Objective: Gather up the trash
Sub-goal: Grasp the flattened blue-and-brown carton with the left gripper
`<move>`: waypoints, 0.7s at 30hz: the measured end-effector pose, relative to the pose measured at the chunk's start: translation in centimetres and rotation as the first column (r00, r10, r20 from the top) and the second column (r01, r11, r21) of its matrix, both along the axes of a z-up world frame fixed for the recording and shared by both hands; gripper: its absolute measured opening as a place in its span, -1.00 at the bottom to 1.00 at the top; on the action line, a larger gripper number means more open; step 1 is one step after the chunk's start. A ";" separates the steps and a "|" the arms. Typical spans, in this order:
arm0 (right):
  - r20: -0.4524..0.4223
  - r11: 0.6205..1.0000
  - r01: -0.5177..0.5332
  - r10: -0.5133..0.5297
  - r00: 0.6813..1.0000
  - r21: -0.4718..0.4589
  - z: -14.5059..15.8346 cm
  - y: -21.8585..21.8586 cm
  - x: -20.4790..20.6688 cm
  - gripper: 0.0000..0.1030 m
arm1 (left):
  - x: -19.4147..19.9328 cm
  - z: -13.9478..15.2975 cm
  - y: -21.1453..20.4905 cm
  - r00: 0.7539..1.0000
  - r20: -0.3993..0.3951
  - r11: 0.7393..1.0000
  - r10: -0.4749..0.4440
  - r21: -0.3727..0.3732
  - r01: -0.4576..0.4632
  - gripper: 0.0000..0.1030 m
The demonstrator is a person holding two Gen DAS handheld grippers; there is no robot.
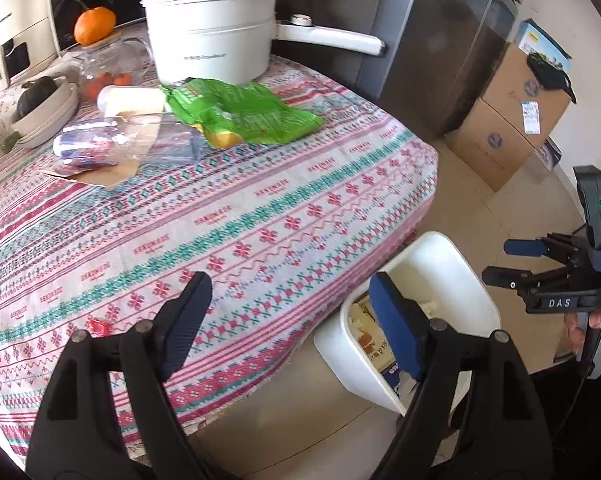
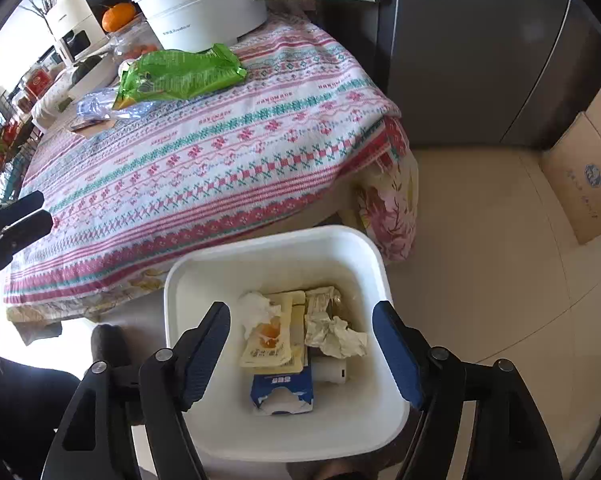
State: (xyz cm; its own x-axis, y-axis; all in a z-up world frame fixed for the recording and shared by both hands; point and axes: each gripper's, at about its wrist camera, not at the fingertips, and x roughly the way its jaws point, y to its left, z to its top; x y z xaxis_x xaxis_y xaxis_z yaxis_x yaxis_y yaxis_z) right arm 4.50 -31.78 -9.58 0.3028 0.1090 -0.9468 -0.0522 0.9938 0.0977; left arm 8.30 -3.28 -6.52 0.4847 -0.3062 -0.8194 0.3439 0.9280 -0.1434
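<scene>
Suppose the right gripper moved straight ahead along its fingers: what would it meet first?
Most likely the trash inside the white bin: the open right gripper points down into it, toward a crumpled paper wrapper and a yellow packet. Depth is unclear.

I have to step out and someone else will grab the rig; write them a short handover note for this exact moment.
Left gripper: open, empty, over the table edge. Right gripper: open, empty, above the white bin on the floor by the table.
Done: crumpled paper, a blue tissue box and wrappers lie in the bin.
Left: green snack bag, clear plastic wrapper, brown card and a small red scrap remain on the tablecloth.
</scene>
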 end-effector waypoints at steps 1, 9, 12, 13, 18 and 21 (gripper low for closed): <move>0.007 1.000 -0.002 0.002 1.000 -0.005 0.3 0.4 0.3 0.54 | 0.5 0.2 0.7 1.000 0.003 1.000 0.023 -0.005 -0.023 0.59; 0.078 0.999 -0.038 0.036 0.996 0.018 3.5 5.0 4.4 0.58 | 4.2 0.8 7.9 0.968 -0.011 0.967 0.250 -0.041 -0.251 0.60; 0.101 0.997 -0.062 0.058 0.993 0.039 4.2 7.3 5.7 0.59 | 5.3 0.6 10.2 0.948 -0.018 0.947 0.318 -0.048 -0.318 0.60; 0.104 0.996 -0.072 0.067 0.992 0.043 4.4 8.2 6.1 0.59 | 5.7 0.5 10.8 0.941 -0.021 0.940 0.337 -0.047 -0.338 0.60; 0.099 0.992 -0.113 0.108 0.989 0.055 4.1 11.7 7.7 0.59 | 8.0 -0.4 13.9 0.895 -0.054 0.891 0.443 -0.081 -0.446 0.60; 0.101 0.991 -0.133 0.129 0.986 0.034 3.8 13.4 8.5 0.59 | 9.2 -0.9 15.5 0.861 -0.080 0.851 0.503 -0.128 -0.509 0.60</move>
